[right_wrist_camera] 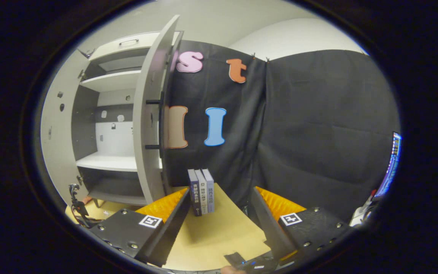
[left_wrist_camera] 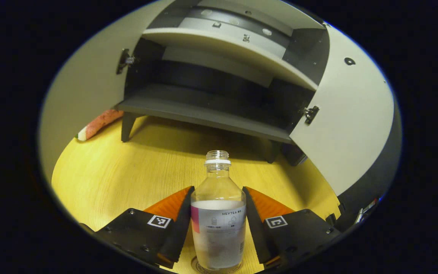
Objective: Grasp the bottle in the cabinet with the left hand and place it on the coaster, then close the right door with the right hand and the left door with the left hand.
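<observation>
A clear bottle (left_wrist_camera: pixel 218 217) with no cap and a white label stands upright on a round coaster (left_wrist_camera: pixel 200 269) on the yellow wooden table (left_wrist_camera: pixel 127 171). My left gripper (left_wrist_camera: pixel 218 189) is shut on the bottle, its fingers (left_wrist_camera: pixel 183 224) pressing both sides at label height. Behind it the cabinet (left_wrist_camera: pixel 203 110) stands with its left door (left_wrist_camera: pixel 82 83) and right door (left_wrist_camera: pixel 348 114) swung wide. My right gripper (right_wrist_camera: pixel 219 192) is open and holds nothing. It hovers over the table to the right of the right door (right_wrist_camera: pixel 148 133), which appears edge-on with its black handle (right_wrist_camera: pixel 154 125).
A pinkish-orange object (left_wrist_camera: pixel 99 123) lies by the cabinet's left leg. Three books (right_wrist_camera: pixel 202 190) stand upright on the table (right_wrist_camera: pixel 211 232) beside the right door. A dark device (right_wrist_camera: pixel 242 260) lies at the near table edge, and a screen (right_wrist_camera: pixel 392 167) glows at far right.
</observation>
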Demonstrator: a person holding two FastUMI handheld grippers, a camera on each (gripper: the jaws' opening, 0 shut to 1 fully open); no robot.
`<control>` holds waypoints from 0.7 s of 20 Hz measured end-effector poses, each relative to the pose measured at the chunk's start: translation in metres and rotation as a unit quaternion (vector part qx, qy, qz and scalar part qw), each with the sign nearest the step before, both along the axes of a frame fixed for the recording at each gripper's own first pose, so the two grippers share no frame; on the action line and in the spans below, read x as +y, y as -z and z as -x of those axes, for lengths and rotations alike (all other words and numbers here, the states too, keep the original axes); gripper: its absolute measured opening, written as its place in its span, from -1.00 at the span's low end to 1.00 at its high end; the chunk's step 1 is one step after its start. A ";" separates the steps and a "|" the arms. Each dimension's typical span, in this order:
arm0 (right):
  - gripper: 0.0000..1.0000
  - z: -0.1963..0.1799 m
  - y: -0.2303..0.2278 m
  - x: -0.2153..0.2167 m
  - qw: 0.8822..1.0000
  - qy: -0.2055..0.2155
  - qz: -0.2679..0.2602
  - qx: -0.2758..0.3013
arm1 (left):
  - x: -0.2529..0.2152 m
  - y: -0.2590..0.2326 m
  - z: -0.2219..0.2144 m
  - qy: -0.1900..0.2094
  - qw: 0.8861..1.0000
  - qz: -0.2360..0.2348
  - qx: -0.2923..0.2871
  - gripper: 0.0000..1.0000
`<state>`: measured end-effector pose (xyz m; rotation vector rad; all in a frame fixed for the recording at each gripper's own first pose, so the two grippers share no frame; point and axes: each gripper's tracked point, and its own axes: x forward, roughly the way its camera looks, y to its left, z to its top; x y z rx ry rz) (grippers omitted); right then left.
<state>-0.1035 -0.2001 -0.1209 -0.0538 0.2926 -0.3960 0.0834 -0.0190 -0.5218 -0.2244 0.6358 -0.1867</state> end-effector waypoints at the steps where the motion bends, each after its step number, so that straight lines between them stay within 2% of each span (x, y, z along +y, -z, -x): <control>1: 0.89 0.001 -0.002 0.000 1.000 -0.014 -0.001 0.001 | 0.000 -0.003 -0.001 -0.008 1.000 -0.001 -0.013 0.51; 3: 0.89 0.001 -0.006 -0.001 0.999 -0.039 0.002 0.000 | 0.001 -0.005 -0.004 -0.029 0.999 -0.007 -0.031 0.51; 4: 0.95 0.001 -0.010 -0.001 0.999 -0.052 0.006 -0.001 | 0.003 -0.008 -0.005 -0.042 0.998 -0.015 -0.045 0.50; 9: 0.95 0.006 -0.024 -0.002 0.993 -0.110 0.035 0.000 | 0.015 -0.020 -0.009 -0.109 0.985 -0.058 -0.119 0.51; 11: 0.94 0.010 -0.029 -0.002 0.991 -0.126 0.048 -0.002 | 0.018 -0.023 -0.010 -0.124 0.978 -0.088 -0.143 0.51; 12: 0.87 0.011 -0.029 0.000 0.990 -0.134 0.053 -0.001 | 0.017 -0.025 -0.010 -0.128 0.975 -0.098 -0.152 0.52; 14: 0.95 0.014 -0.027 0.003 0.987 -0.149 0.057 0.005 | 0.013 -0.025 -0.007 -0.133 0.971 -0.109 -0.166 0.51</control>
